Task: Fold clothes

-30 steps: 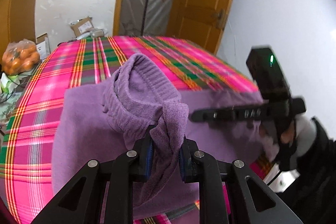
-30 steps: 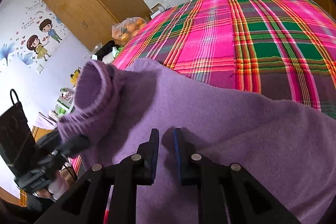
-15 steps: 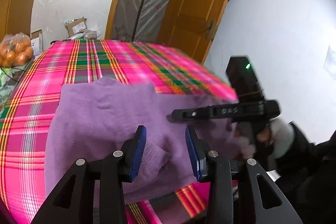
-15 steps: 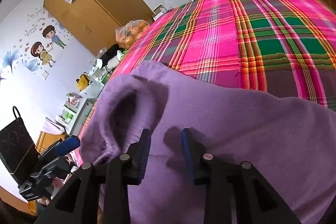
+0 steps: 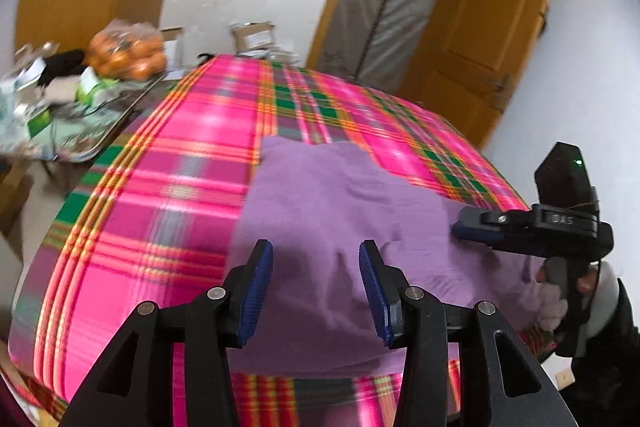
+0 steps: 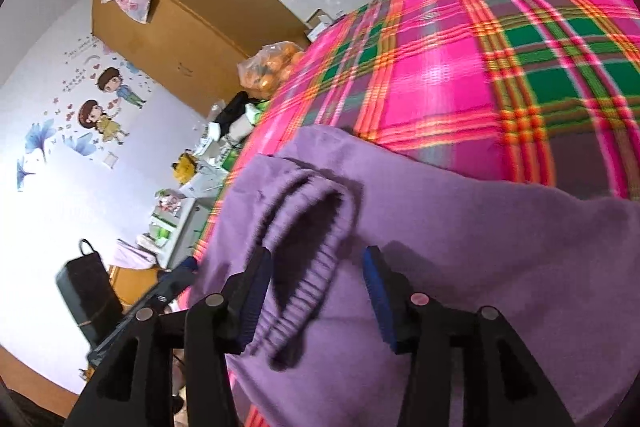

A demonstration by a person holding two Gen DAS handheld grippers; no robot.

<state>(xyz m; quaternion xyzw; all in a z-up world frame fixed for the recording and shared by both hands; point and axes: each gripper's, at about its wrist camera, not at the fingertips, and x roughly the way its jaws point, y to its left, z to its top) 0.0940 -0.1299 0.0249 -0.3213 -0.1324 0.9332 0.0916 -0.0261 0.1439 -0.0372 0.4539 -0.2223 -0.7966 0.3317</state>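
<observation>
Both tongs point(image 5: 316, 287) point(image 6: 318, 297) agape — purple sweater point(image 5: 340, 211) near plaid blanket point(image 5: 168, 187) edge.

The left wrist view looks low and close over the purple sweater point(image 5: 340, 211) on the plaid bed point(image 5: 168, 187), facing the door point(image 5: 480, 39). The right wrist view, also close, faces the wardrobe point(image 6: 180, 23). Both views share the sweater, the bed and the orange bag point(image 6: 272, 71).
</observation>
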